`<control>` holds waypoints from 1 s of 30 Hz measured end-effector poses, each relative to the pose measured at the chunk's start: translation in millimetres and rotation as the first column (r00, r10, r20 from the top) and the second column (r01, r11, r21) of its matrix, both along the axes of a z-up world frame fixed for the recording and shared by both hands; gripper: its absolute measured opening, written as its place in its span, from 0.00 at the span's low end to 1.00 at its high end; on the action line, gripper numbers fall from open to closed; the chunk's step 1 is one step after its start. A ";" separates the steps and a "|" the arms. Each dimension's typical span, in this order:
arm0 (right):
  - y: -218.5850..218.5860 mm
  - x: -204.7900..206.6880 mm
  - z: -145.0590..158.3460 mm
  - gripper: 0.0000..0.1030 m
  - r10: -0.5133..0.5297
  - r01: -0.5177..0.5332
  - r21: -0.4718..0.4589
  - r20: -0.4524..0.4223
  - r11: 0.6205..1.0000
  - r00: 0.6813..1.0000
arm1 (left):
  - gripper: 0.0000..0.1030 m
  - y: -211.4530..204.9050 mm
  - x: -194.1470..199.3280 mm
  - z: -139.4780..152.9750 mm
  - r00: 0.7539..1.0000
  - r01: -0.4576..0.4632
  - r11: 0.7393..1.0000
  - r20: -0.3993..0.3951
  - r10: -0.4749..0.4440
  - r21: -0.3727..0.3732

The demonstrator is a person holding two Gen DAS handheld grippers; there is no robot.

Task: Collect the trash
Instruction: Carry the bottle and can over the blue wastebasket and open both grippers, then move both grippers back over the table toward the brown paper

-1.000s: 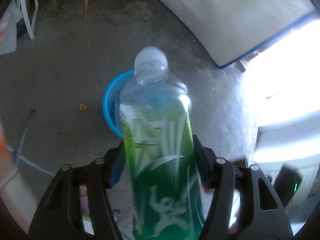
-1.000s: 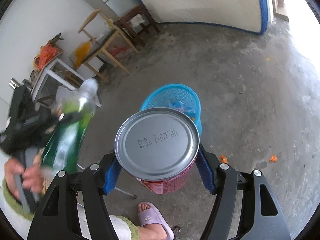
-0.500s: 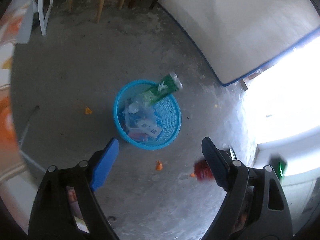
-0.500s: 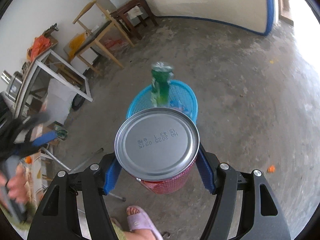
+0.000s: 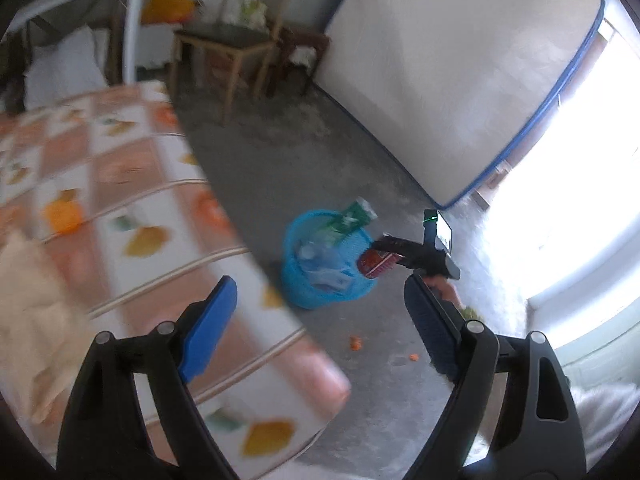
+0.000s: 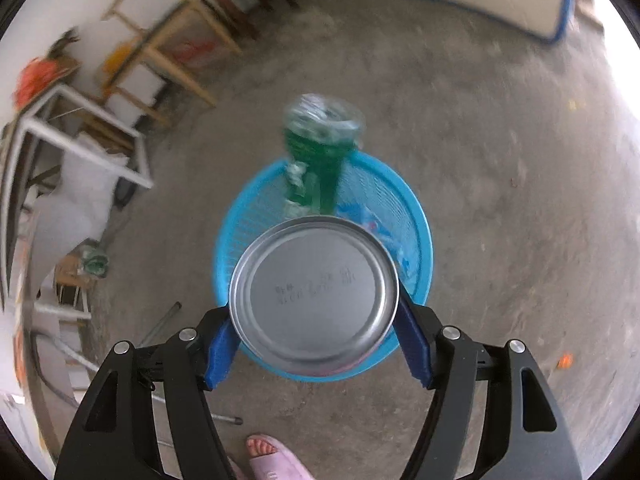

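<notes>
The right gripper is clamping a metal can, its blue pads pressing on both sides, silver base facing the camera, and is hanging directly above the blue basket on the concrete floor. A green bottle is leaning in the basket, its end sticking out past the far rim. The left gripper is holding nothing, jaws standing wide apart, over the edge of a fruit-patterned tablecloth. Beyond them a mattress is leaning against the wall
</notes>
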State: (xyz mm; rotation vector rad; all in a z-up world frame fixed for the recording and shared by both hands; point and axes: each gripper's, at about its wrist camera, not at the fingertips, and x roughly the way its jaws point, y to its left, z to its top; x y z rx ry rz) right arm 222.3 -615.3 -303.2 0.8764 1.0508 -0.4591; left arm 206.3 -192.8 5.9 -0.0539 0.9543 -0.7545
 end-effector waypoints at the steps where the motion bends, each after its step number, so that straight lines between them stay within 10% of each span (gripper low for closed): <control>1: -0.8 -4.4 -5.6 0.66 -0.014 0.014 0.001 -0.014 1.000 1.000 | 0.80 15.9 -6.0 1.7 1.000 -0.019 1.000 0.012 0.018 0.003; 11: -3.3 -42.8 7.7 0.69 -0.053 0.055 -0.048 0.038 0.997 0.998 | 0.80 137.8 -33.6 6.8 0.972 -0.228 0.971 0.037 0.231 -0.065; 30: 104.1 -124.1 120.6 0.72 0.132 -0.099 -0.147 0.237 0.984 0.963 | 0.81 204.7 -80.4 16.6 0.942 -0.298 0.951 0.135 0.307 -0.084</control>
